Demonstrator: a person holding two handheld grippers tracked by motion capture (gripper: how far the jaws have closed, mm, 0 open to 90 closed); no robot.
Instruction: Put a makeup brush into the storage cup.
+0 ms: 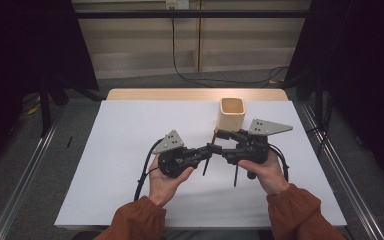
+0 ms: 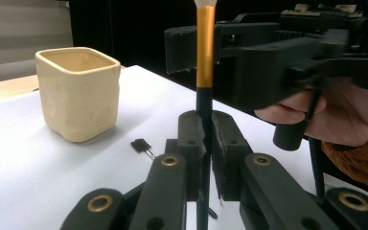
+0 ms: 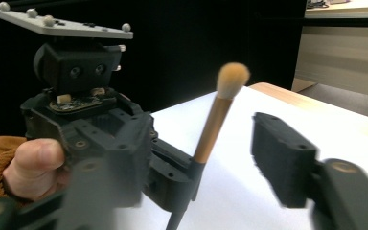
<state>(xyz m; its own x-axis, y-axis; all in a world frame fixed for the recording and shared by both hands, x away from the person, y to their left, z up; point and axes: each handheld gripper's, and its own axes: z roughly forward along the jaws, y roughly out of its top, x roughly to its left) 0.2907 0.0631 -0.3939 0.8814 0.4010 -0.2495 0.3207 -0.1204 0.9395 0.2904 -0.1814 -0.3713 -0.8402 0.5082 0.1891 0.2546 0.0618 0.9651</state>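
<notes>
1. The makeup brush (image 2: 205, 52), with a gold ferrule, black handle and pale bristle tip, stands nearly upright above the desk (image 1: 130, 150), clamped at its black handle by the left hand-held gripper (image 2: 206, 139), whose jaws are closed tight on it.
2. In the right gripper view the brush (image 3: 215, 120) leans a little, its fluffy tip uppermost, with the left hand-held gripper (image 3: 172, 182) holding it from below.
3. The right hand-held gripper (image 3: 196, 158) has its jaws apart on either side of the gold ferrule; they are half-closed, and no pad presses on the brush.
4. In the high view the two hand-held grippers meet nose to nose at mid-desk, left (image 1: 207, 150) and right (image 1: 220, 135).
5. A cream square cup (image 1: 231, 114) stands on the desk just behind the right hand-held gripper.
6. A small black clip (image 2: 141, 145) lies on the white surface near the cup (image 2: 79, 91).
</notes>
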